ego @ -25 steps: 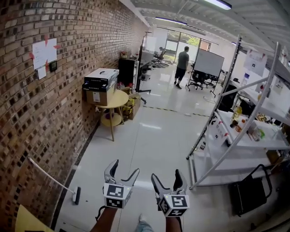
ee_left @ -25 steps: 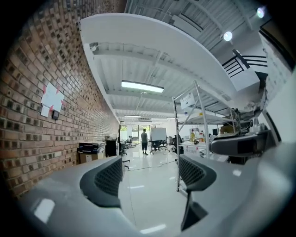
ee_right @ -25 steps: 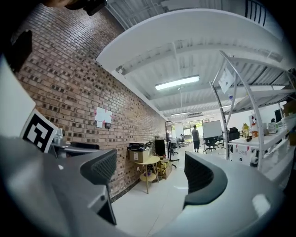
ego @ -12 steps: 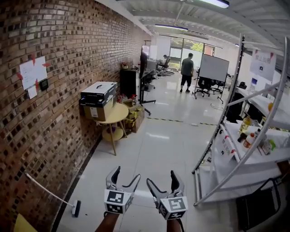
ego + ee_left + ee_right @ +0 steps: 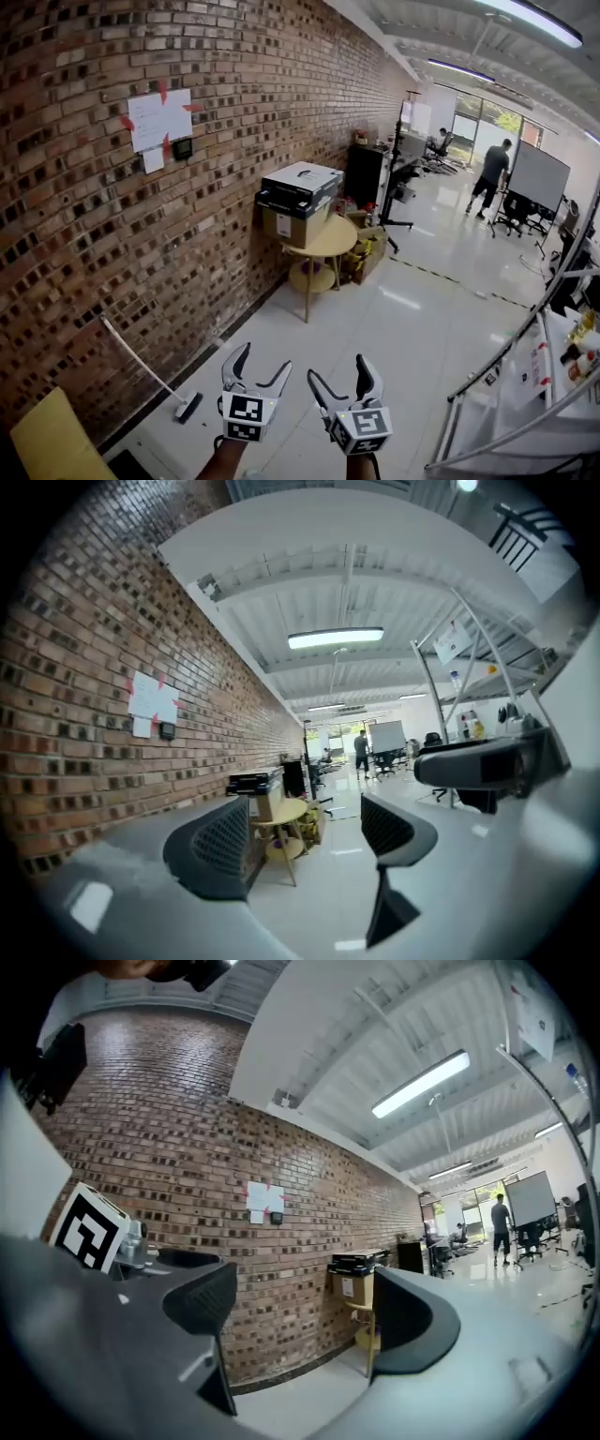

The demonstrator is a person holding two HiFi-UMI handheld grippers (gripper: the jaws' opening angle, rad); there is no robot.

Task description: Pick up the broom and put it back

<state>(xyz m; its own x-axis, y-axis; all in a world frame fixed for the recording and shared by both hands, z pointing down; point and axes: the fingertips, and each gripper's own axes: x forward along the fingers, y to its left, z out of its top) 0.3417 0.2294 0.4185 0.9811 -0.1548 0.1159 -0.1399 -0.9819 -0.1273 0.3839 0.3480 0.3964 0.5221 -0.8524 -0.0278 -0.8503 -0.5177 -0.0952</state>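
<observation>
Head view: the broom leans on the brick wall. Fingers of the left gripper, which have just been closing slightly, and of the right gripper stand wide apart, empty.

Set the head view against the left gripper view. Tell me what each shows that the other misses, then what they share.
Head view only: the broom, leaning on the brick wall with its head on the floor, and a yellow board at the lower left. Left gripper view only: the left claw from inside, mesh pads facing each other; its jaws have just been closing a little, yet stand apart with nothing between. Both: the round table, the boxes on it, the taped paper and a distant person.
</observation>
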